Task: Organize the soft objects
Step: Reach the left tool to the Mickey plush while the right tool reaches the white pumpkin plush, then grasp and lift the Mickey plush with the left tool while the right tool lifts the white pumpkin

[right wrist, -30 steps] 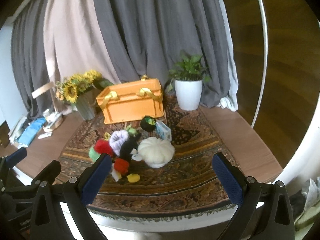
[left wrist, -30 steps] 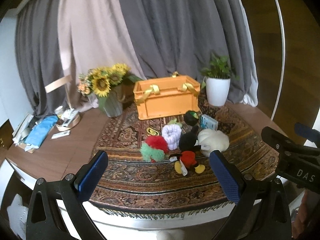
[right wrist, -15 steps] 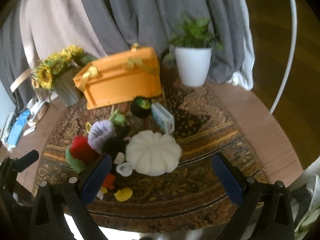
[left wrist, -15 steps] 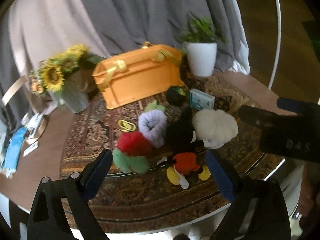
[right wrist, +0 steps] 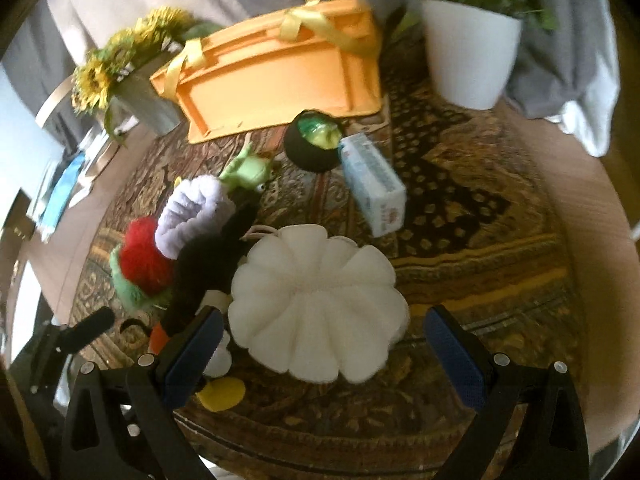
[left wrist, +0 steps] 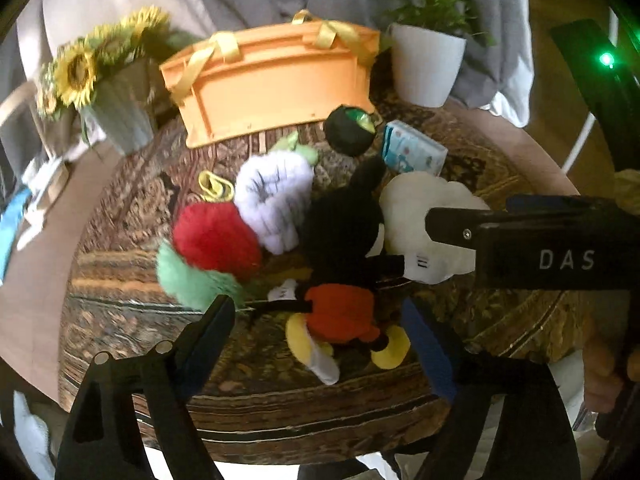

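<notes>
Soft toys lie bunched on a patterned rug (left wrist: 120,320) in front of an orange crate (left wrist: 276,84). A black mouse doll with red shorts (left wrist: 340,276) lies on its back. My left gripper (left wrist: 320,332) hangs just above its legs, jaws closing, pads not touching it. To its left sit a red and green plush (left wrist: 212,244) and a pale purple plush (left wrist: 276,196). A white pumpkin cushion (right wrist: 316,304) lies under my right gripper (right wrist: 320,340), which stands open around its near edge. A small green frog (right wrist: 248,168) and a black ball with a green face (right wrist: 316,140) lie farther back.
A blue and white carton (right wrist: 372,184) lies right of the ball. A white plant pot (right wrist: 468,56) stands at the back right, a vase of sunflowers (left wrist: 100,92) at the back left. Yellow loops (left wrist: 216,186) lie on the rug. Clutter sits on the bare wood at far left.
Both grippers have come down and forward over the toys, tilting more downward. The left jaws have narrowed around the mouse doll's legs. The right gripper now frames the white cushion.
</notes>
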A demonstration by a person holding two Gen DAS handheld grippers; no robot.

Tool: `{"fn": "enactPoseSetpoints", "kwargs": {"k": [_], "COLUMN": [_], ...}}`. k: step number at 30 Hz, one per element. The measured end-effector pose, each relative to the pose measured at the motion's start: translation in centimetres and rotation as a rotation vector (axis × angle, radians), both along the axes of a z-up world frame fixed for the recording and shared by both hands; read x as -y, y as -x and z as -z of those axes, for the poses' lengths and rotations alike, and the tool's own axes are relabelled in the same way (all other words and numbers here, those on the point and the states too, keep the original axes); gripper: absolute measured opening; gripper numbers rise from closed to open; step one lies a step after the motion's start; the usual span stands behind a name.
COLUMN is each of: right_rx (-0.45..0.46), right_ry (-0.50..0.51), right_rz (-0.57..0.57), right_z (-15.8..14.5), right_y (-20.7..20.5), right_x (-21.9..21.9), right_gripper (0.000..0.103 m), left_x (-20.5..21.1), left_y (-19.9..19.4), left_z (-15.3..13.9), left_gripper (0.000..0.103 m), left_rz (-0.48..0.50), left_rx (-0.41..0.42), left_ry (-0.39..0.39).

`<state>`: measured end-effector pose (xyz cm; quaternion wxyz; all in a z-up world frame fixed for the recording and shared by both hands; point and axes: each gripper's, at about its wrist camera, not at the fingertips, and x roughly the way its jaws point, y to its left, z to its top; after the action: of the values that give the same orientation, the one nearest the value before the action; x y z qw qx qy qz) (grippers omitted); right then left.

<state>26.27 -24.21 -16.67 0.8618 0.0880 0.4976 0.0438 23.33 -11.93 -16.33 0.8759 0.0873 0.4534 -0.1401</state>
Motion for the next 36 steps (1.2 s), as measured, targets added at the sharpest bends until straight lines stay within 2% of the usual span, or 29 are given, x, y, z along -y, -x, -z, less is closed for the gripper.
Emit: {"fn": "enactPoseSetpoints", "kwargs": {"k": [3,7,10,18,25,30,36], "right_rx": [-0.041,-0.064,-0.068,-0.118,-0.125,-0.105,-0.075], "right_ry": [-0.035,-0.033,-0.022,-0.057,-0.074,-0.092,-0.104], "right_rz": [-0.042,-0.08,-0.108,-0.128,-0.152,-0.153,-0.108], "right_z": [1.1,1.8,2.0,2.8,4.1,3.4,2.1], "right_y": [-1.3,-2.6,-3.1,-4.5,-5.3,-4.5,-3.1], "right_x": [0.1,-0.2,-0.3,-0.3,-0.9,-0.6,0.6], "right_gripper": [0.101,0.101,0.102,0.102,0.102,0.093,0.091], "left_x": [0.2,0.5,0.8,0.9,0.5,0.2,-0.1], "left_y": [-0.7,-1.4,-1.8,-2.8,-3.2,-2.8,-2.2], "left_z": [1.3,2.9,3.9,4.5,4.6,4.2,2.8], "left_gripper": [0.078,0.065,0.059,0.047,0.044,0.039,0.038], "left_rz": [-0.026,-0.04,-0.053,-0.067,-0.073,-0.078,-0.101], "left_rx": [-0.032,-0.078,-0.1,-0.084,-0.068,-0.056,-0.03], "left_ry": [0.017,0.046,0.051,0.055,0.075,0.102,0.139]}}
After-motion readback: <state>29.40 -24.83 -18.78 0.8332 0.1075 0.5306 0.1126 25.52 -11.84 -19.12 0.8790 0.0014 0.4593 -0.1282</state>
